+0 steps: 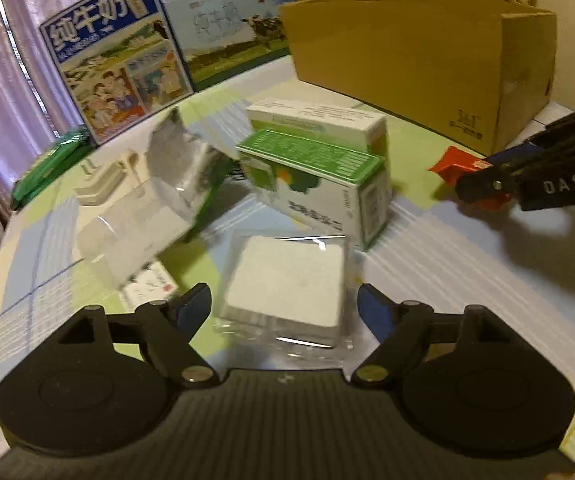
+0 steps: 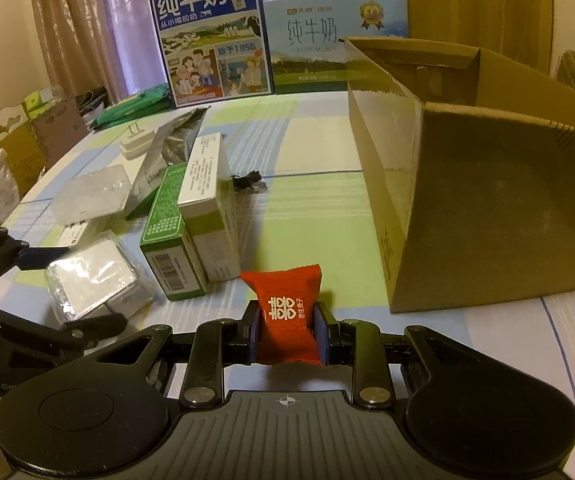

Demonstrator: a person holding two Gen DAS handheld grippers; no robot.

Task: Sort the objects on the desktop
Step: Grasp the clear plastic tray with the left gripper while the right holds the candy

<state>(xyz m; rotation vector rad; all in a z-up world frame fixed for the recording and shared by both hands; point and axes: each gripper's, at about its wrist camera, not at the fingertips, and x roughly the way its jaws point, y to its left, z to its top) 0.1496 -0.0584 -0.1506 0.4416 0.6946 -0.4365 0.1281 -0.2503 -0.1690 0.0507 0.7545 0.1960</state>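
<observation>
I am holding the red candy packet (image 2: 289, 312) clamped in the right gripper (image 2: 288, 330); left gripper (image 1: 283, 304) is spread around the wrapped white pad (image 1: 287, 286). Lift clear, release over the cardboard box (image 2: 487, 208).

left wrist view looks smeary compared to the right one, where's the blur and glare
Left wrist view: motion blur smears the foil packet and the green and white boxes; glare streaks the clear wrapped pack between the open left gripper. Right wrist view: sharper, the red candy print is readable in the shut right gripper; the cardboard box edges bow from fisheye.
</observation>
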